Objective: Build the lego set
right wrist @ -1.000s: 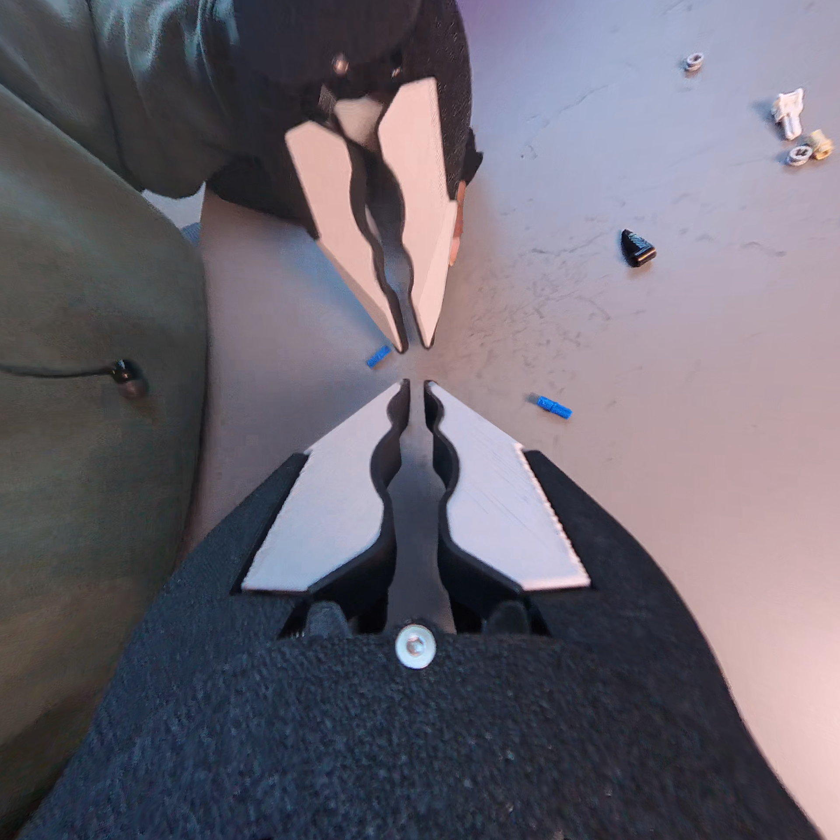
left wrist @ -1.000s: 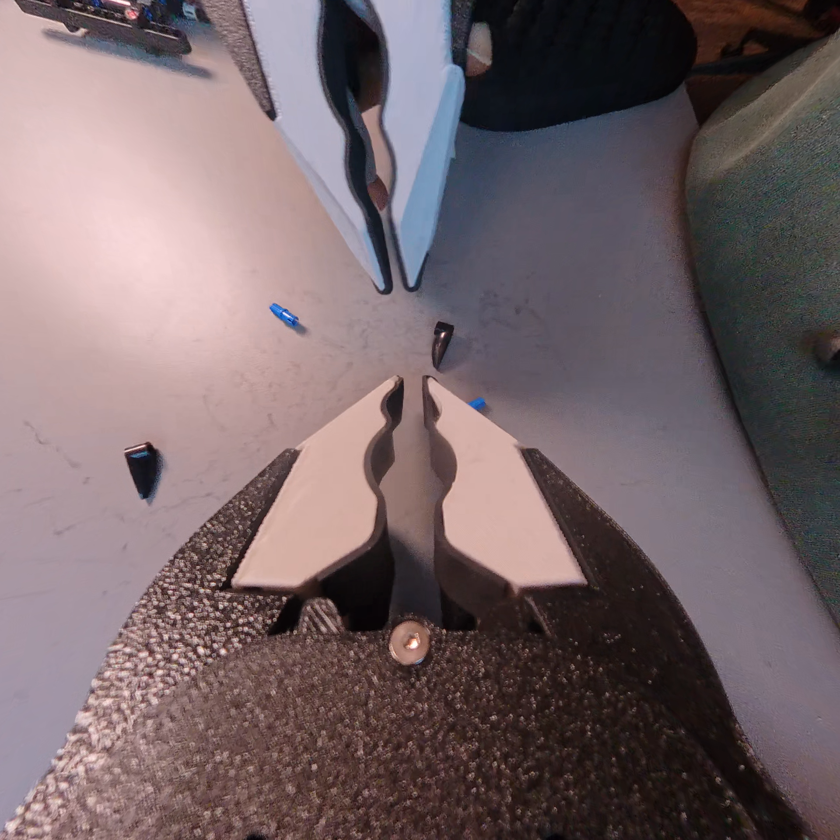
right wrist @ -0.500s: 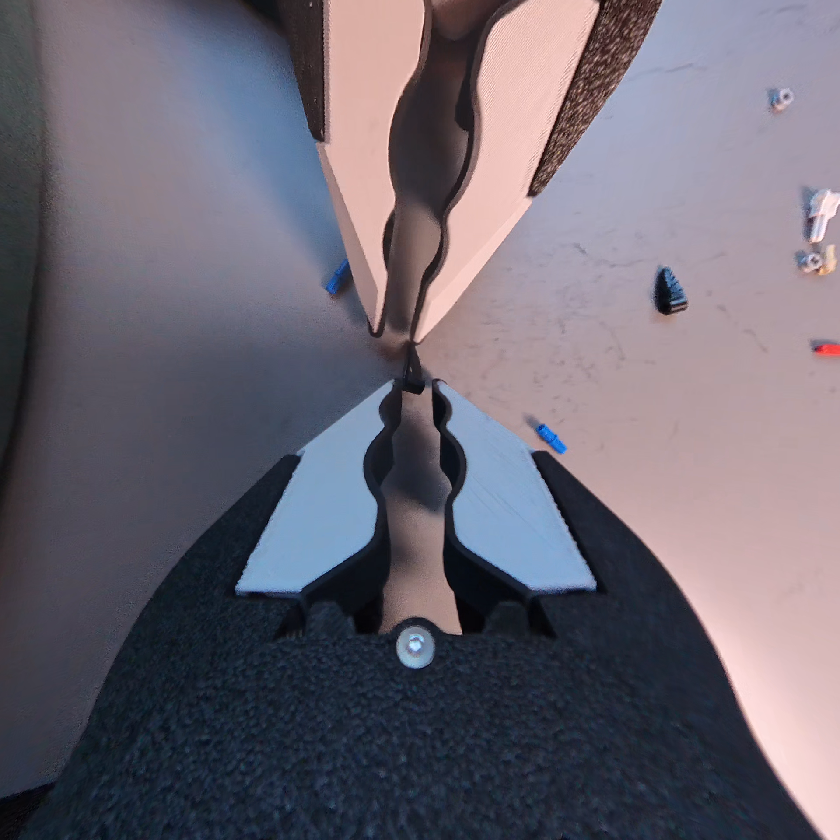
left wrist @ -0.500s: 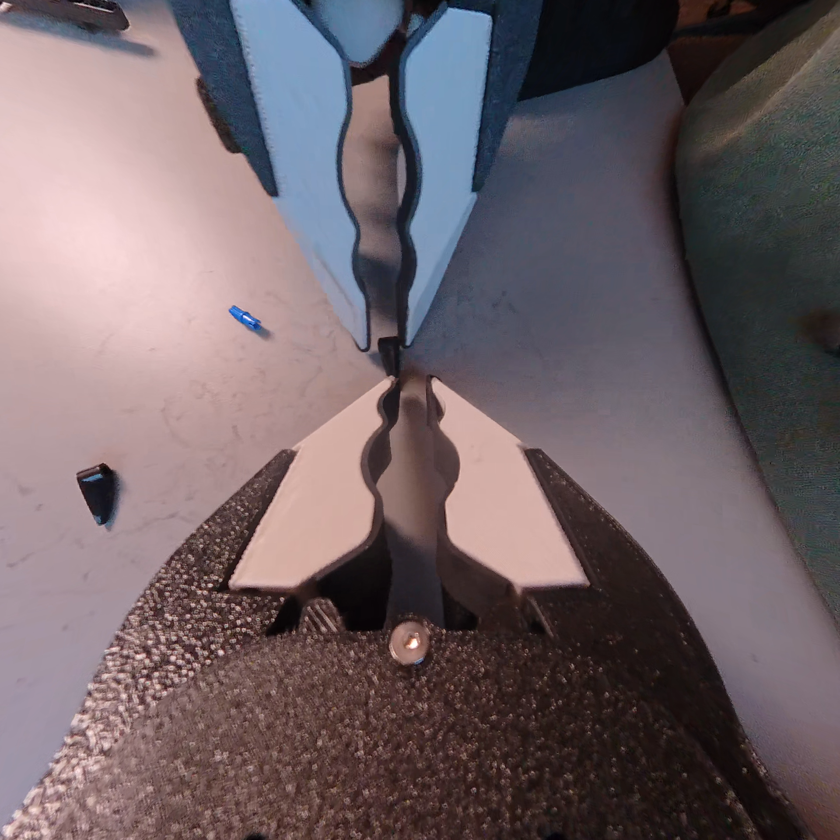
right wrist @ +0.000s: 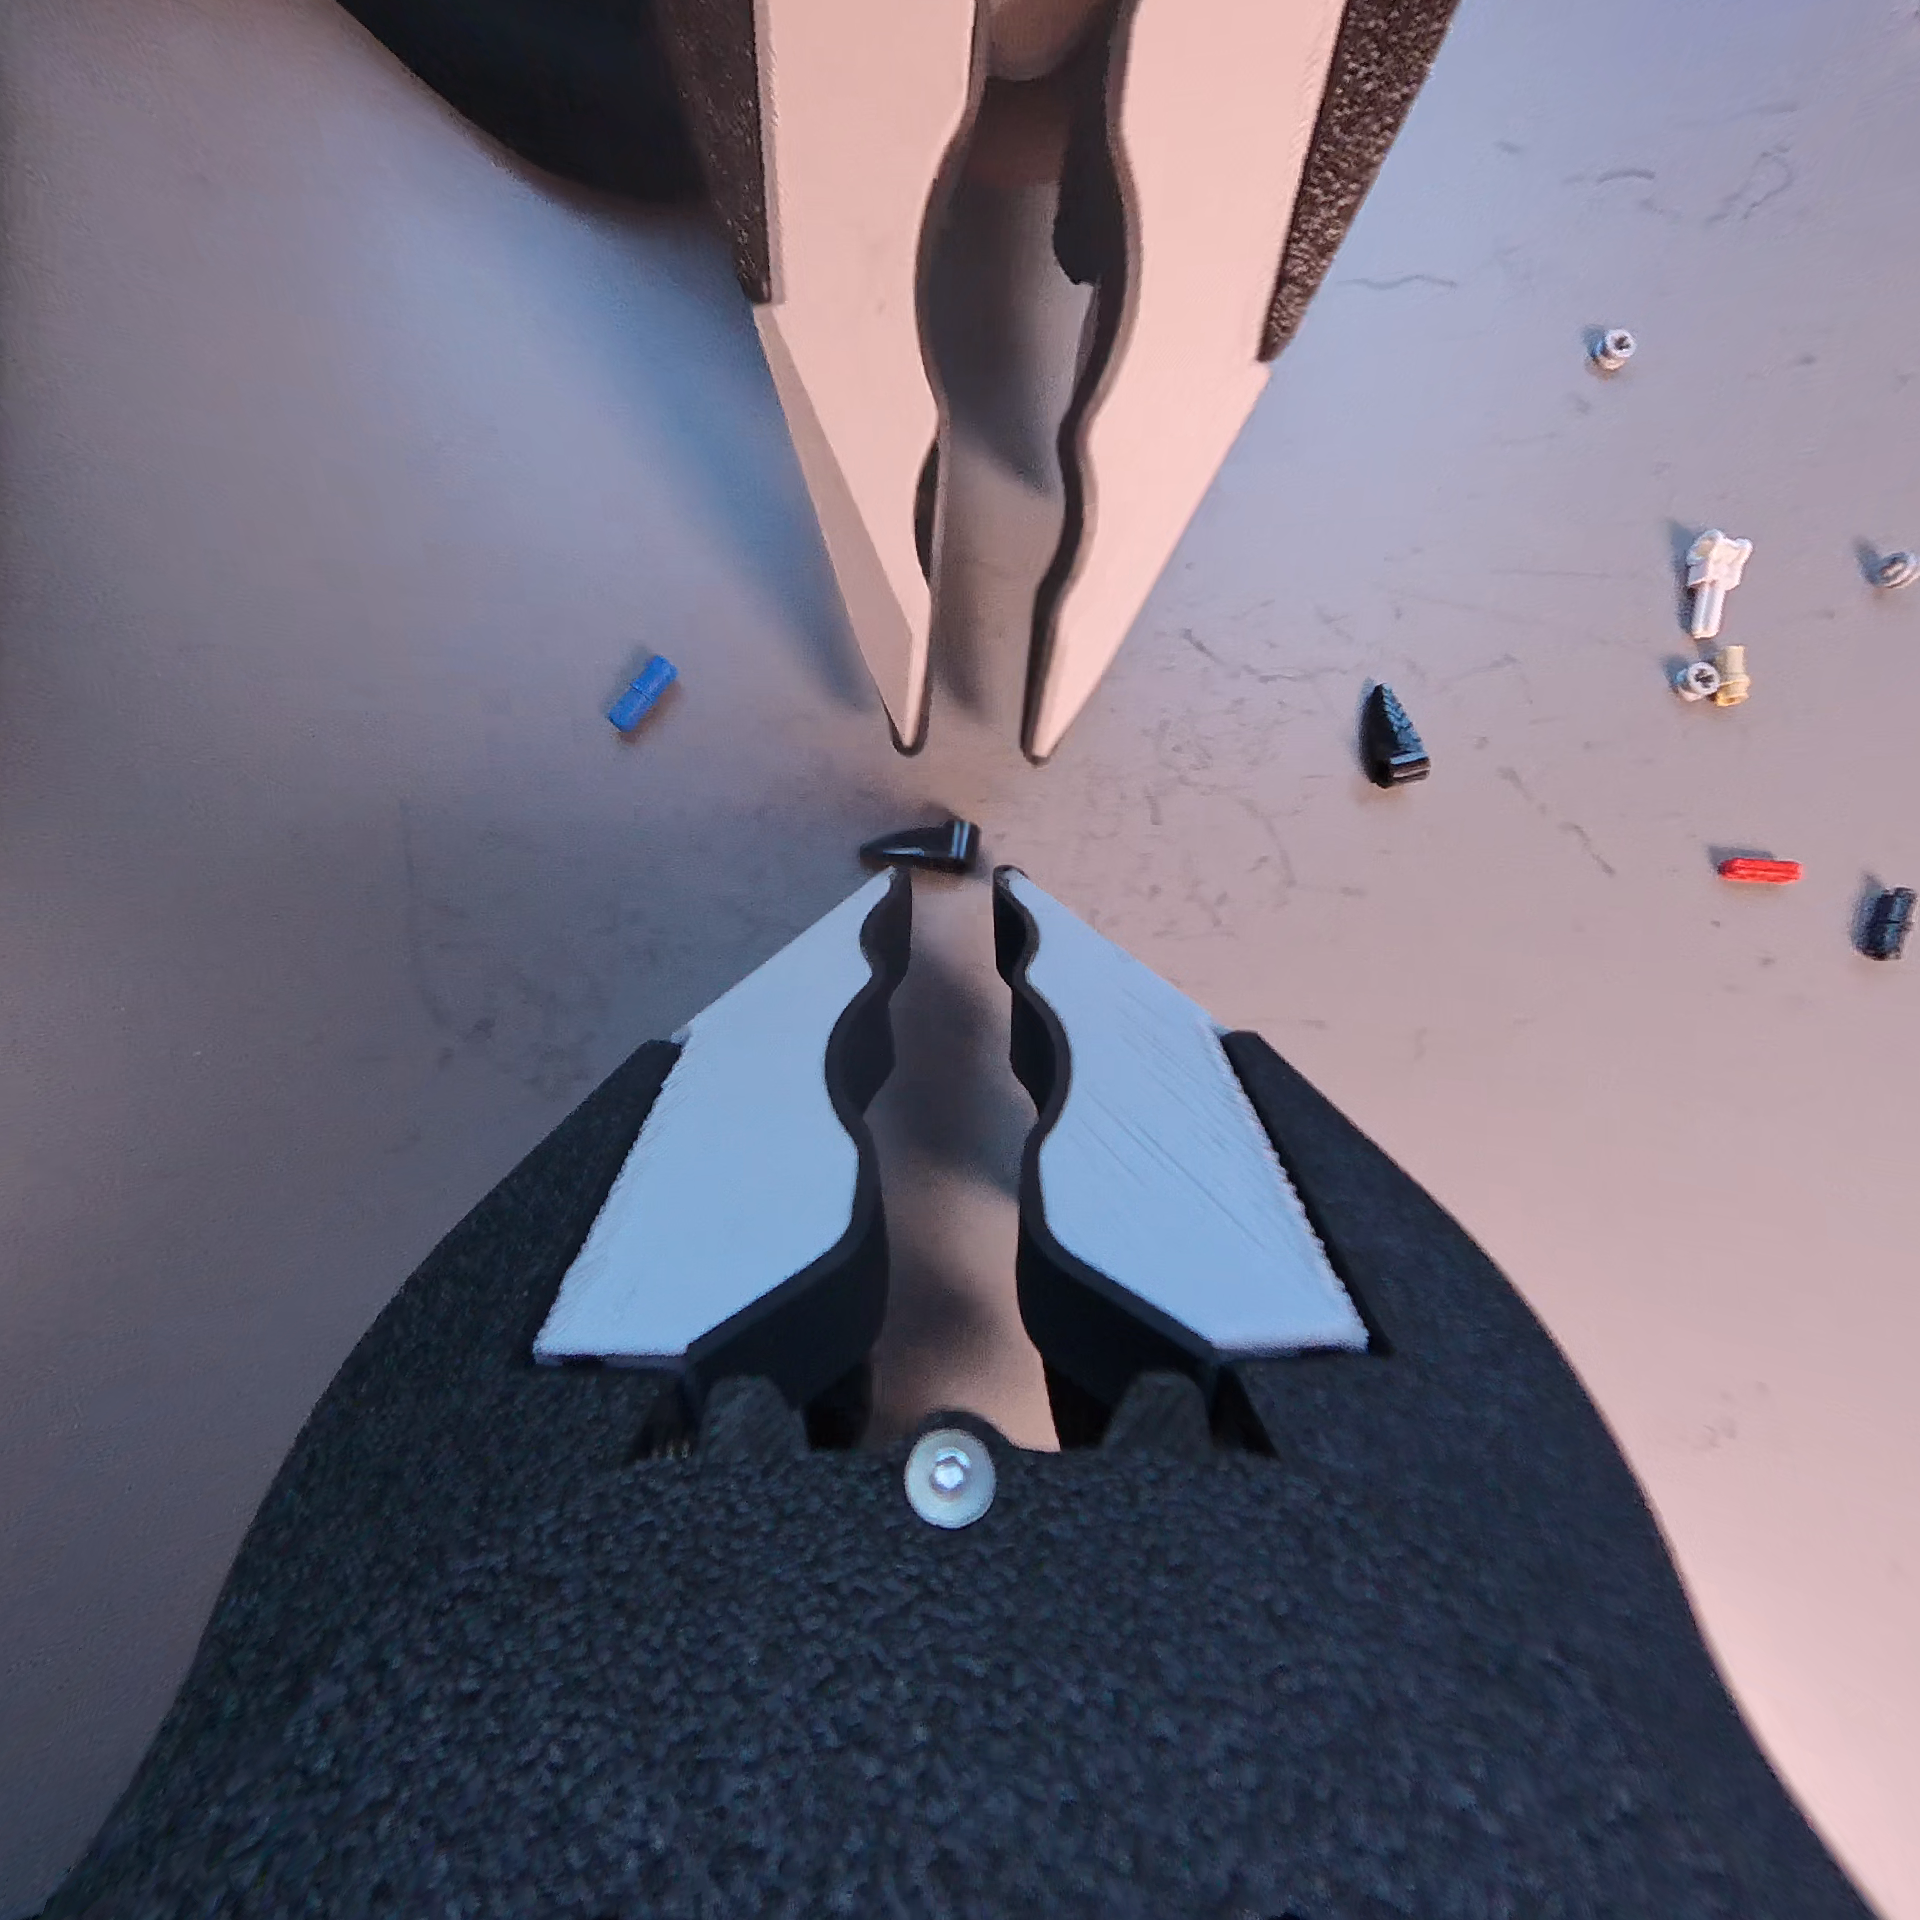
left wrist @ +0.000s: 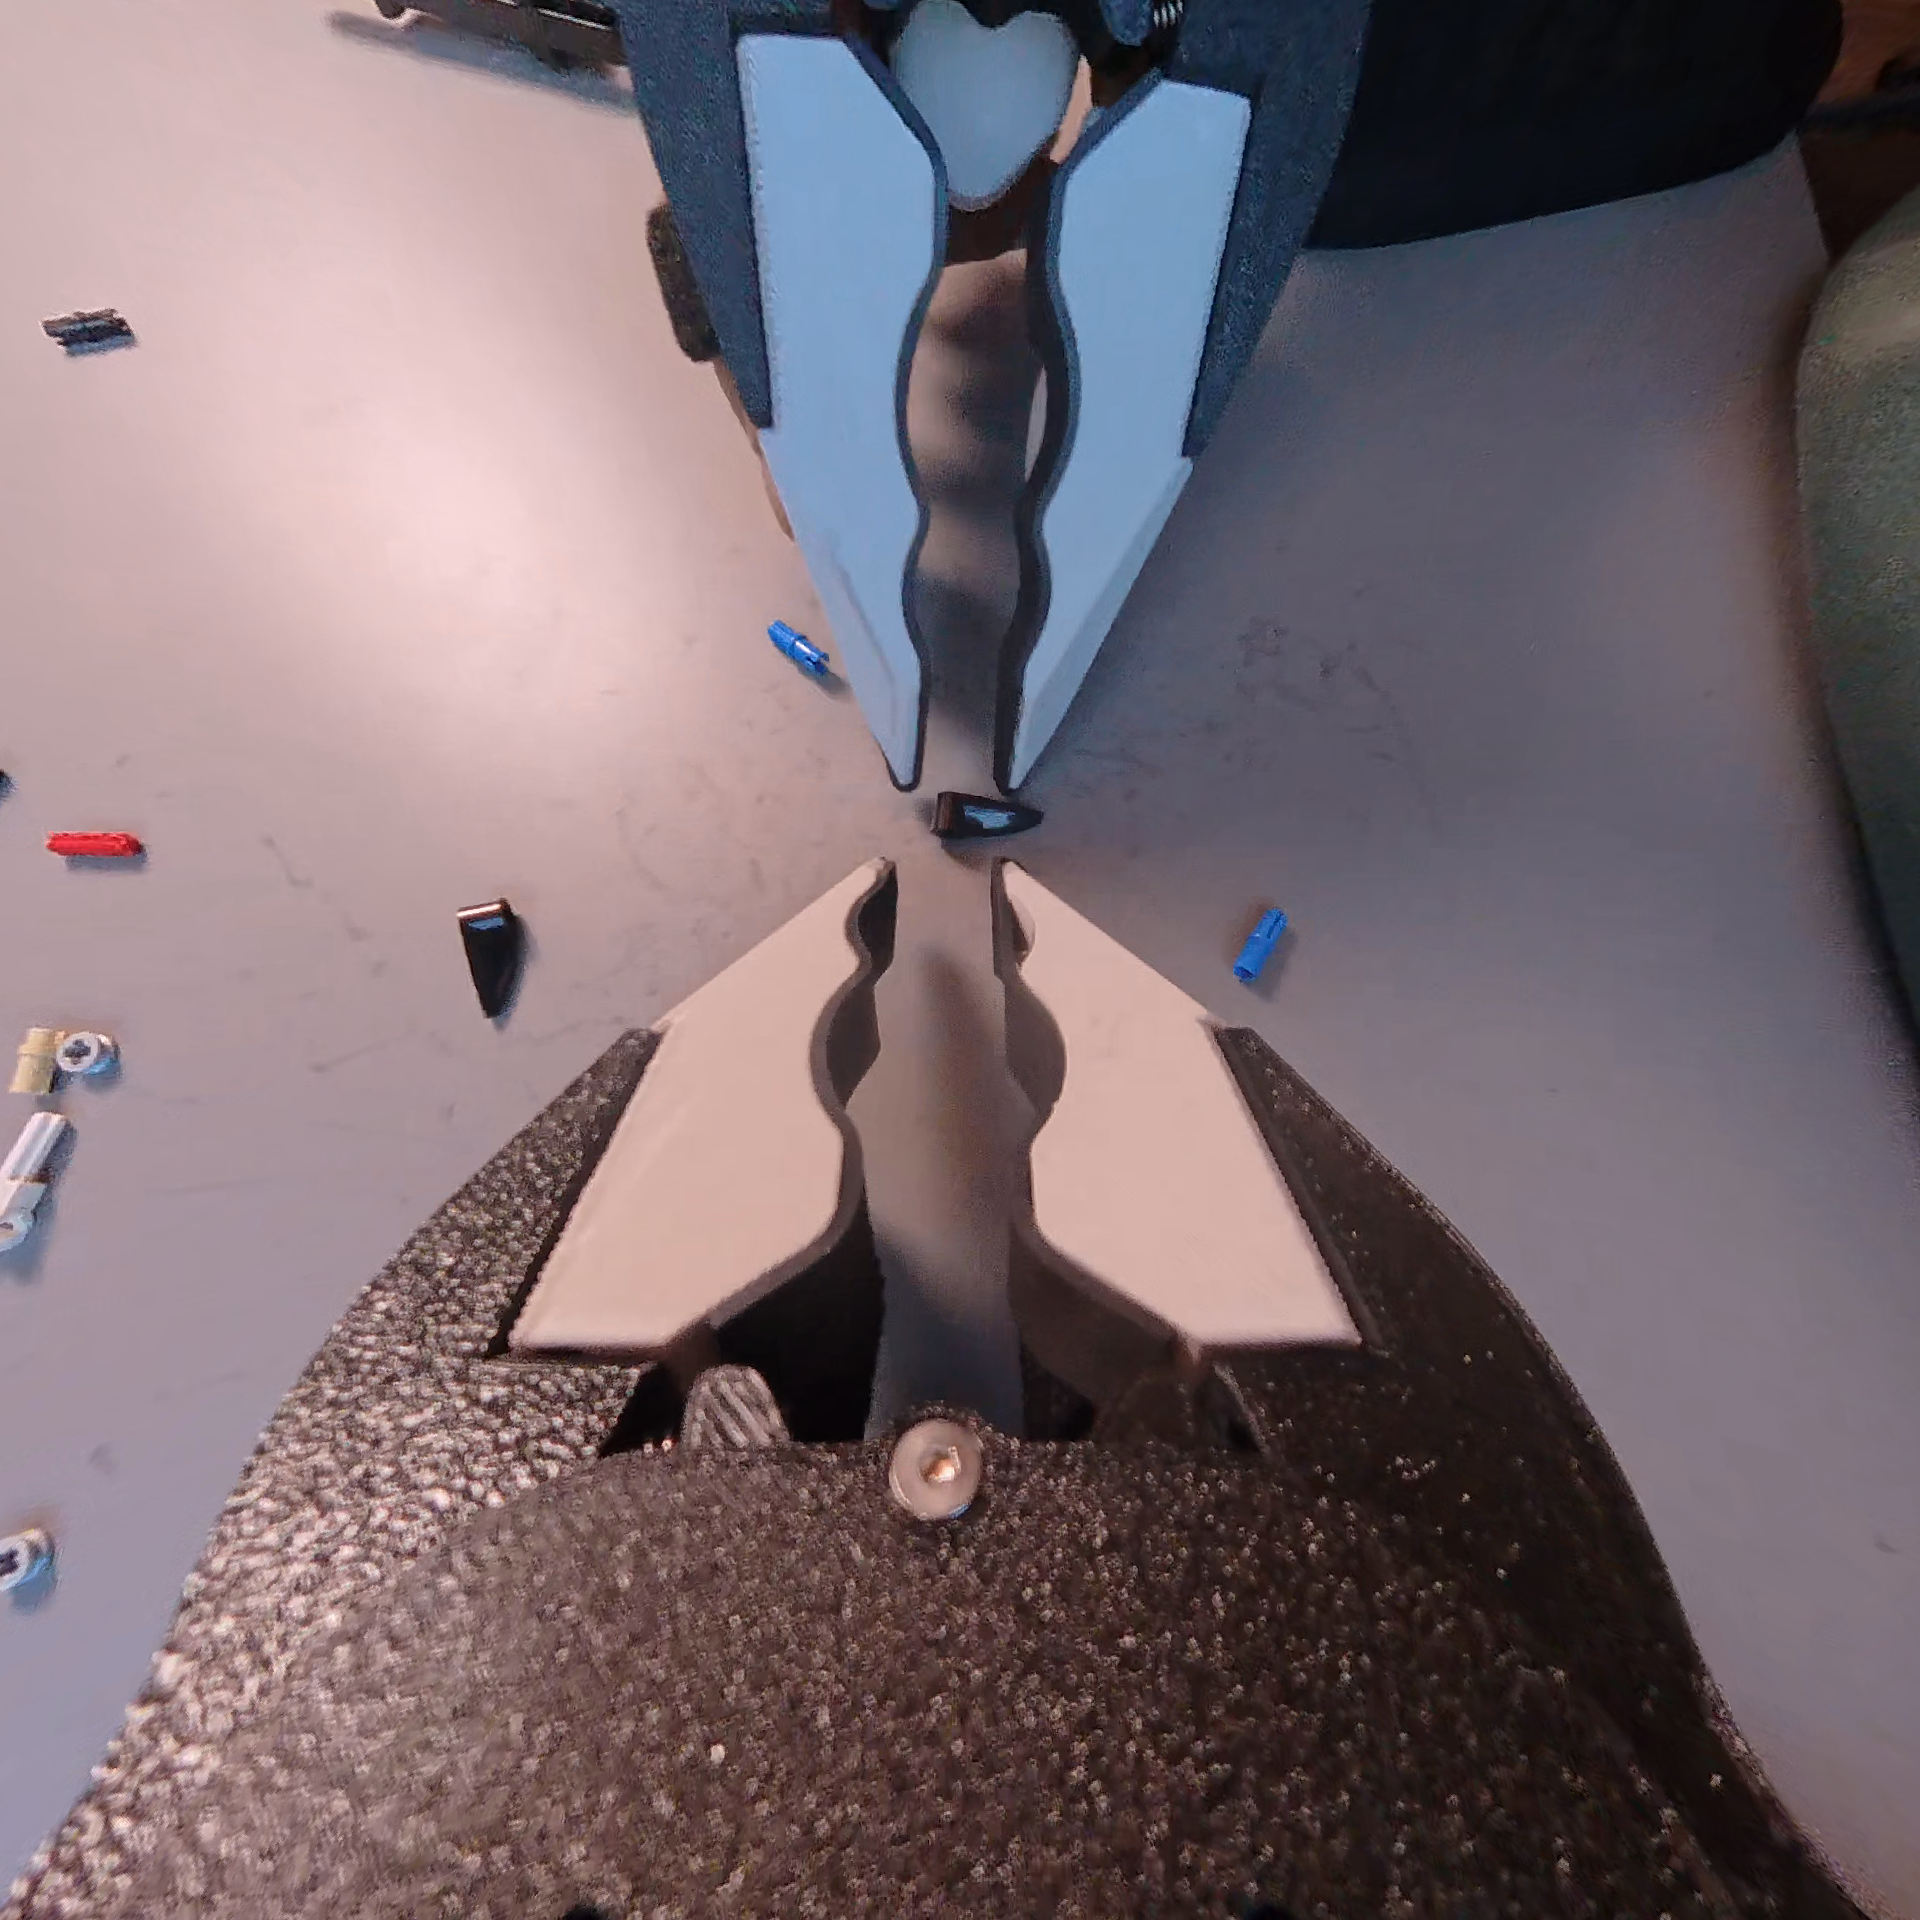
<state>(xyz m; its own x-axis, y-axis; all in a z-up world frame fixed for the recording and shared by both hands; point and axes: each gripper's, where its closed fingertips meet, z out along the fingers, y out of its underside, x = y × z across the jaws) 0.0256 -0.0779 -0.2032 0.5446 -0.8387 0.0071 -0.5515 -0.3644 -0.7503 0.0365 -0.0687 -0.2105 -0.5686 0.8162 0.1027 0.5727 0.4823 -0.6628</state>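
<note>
A small black wedge-shaped lego piece (left wrist: 982, 814) lies on its side on the grey table, between the two grippers that face each other tip to tip. My left gripper (left wrist: 942, 868) is slightly open and empty, its tips just short of the piece. My right gripper (left wrist: 958, 781) faces it from the far side, also slightly open and empty. In the right wrist view the same piece (right wrist: 925, 845) lies just ahead of my right gripper (right wrist: 951, 878), with the left gripper (right wrist: 974, 746) beyond it. A second black wedge (left wrist: 488, 951) lies to the left.
Loose parts lie on the table: two blue pins (left wrist: 798, 646) (left wrist: 1260, 943), a red pin (left wrist: 94, 844), grey and tan connectors (left wrist: 62, 1058), a white piece (right wrist: 1714, 582) and a small dark piece (right wrist: 1886, 920). A green garment (left wrist: 1870, 623) borders the table's right side. Both grippers' tips are close together, under 4 cm apart.
Half a second ago the black wedge stood pinched where the two grippers' tips met. Now both grippers have drawn apart and opened a little, and the wedge lies free on the table.
</note>
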